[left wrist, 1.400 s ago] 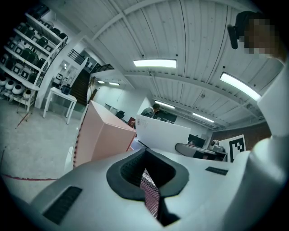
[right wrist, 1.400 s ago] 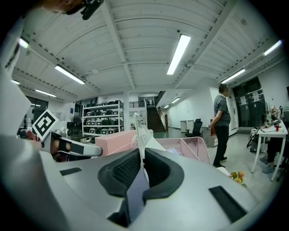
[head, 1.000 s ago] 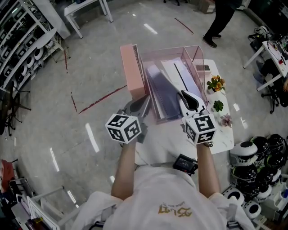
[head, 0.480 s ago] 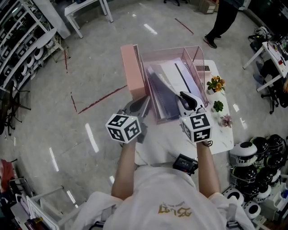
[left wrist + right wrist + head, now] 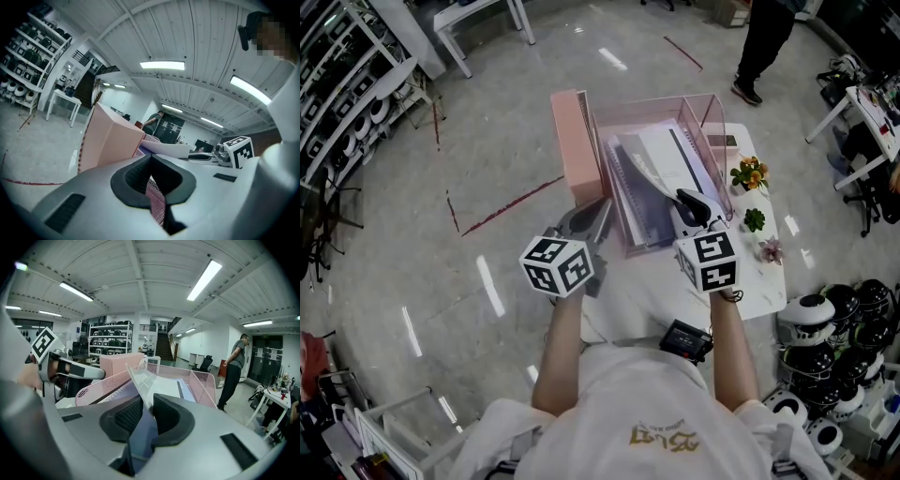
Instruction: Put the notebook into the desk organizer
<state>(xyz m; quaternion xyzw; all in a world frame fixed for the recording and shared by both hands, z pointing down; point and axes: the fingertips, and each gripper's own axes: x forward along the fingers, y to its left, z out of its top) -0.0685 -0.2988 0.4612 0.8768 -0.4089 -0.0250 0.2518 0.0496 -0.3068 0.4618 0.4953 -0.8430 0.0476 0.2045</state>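
Presently noted: left tool clamped on pink mesh desk organizer, 7 o'clock corner, steadying it; right tool just opening narrowly for release, clear-covered spiral notebook slack between jaws, resting inside organizer, 12 o'clock.

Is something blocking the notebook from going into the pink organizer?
No, nothing visible is in the way. The notebook already lies inside the organizer. The right gripper has just been opening its jaws, with the notebook's clear cover between them.
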